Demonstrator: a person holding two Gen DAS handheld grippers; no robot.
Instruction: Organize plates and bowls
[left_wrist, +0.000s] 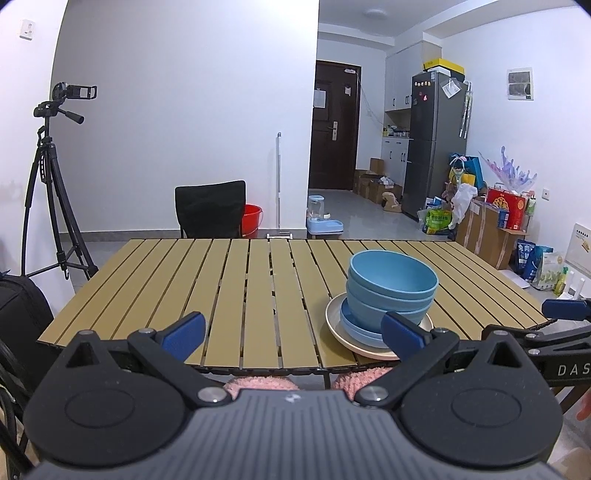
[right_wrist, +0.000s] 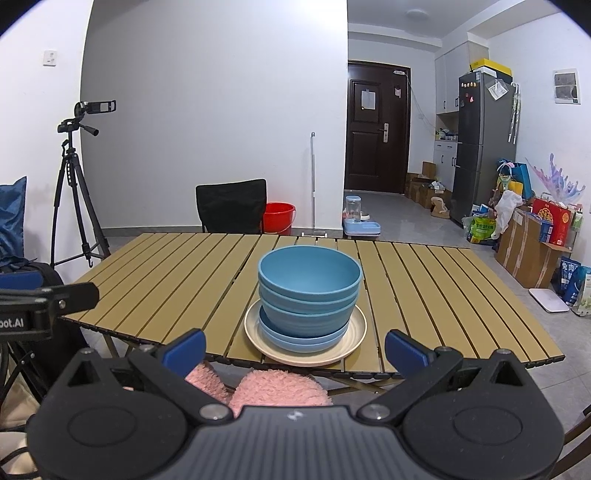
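Right wrist view: stacked bowls (right_wrist: 309, 284) ahead, between the wide-open right tongs (right_wrist: 294, 349).

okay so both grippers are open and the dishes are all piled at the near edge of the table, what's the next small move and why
Probably ease the right gripper forward toward the top blue bowl. It faces the stack squarely, jaws open and empty, short of the table. The bowls sit nested on blue plates over a cream plate, so the top bowl comes off first.
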